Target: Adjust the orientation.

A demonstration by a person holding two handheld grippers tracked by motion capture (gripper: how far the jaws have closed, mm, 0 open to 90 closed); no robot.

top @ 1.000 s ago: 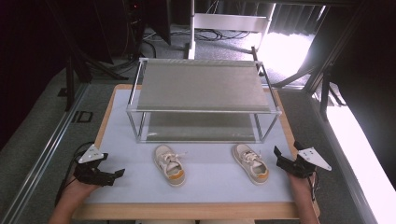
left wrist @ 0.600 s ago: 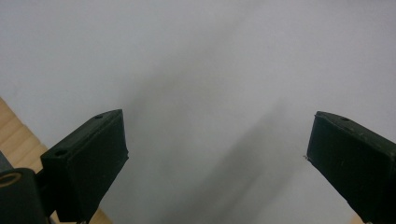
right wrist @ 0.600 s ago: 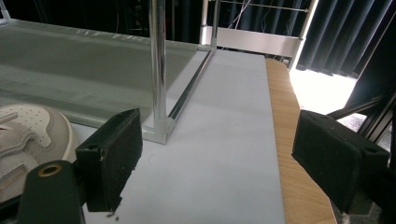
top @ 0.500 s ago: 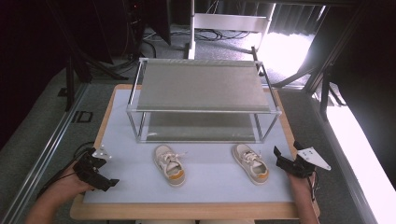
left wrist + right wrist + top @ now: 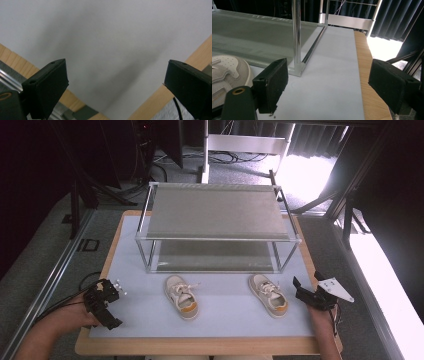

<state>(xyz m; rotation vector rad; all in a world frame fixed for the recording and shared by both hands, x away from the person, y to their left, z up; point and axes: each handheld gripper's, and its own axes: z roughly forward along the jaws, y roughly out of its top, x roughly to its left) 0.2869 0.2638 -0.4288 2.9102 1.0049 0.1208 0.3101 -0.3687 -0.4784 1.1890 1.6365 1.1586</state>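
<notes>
Shoes: two small pale shoes with tan soles lie on the white mat, in front of the rack, well apart from each other.
Left shoe (image 5: 181, 296): near the middle of the mat, laces up, toe toward the person and slightly right.
Right shoe (image 5: 268, 294): toward the right side, just ahead of the rack's front right post; its toe edge also shows at the left of the right gripper view (image 5: 229, 70).
Rack (image 5: 215, 210): a two-tier metal frame with grey mesh shelves, standing on the far half of the mat, both shelves bare.
Left hand-held gripper (image 5: 106, 307): at the near left corner of the bench, pointing down at the mat; jaws spread wide with nothing between them (image 5: 116, 80). Well apart from the left shoe.
Right hand-held gripper (image 5: 300, 292): near the right edge of the mat, just beside the right shoe but not touching it; jaws spread wide, nothing held (image 5: 328, 87).
Bench (image 5: 200, 346): wooden top, its edge showing around the mat.
</notes>
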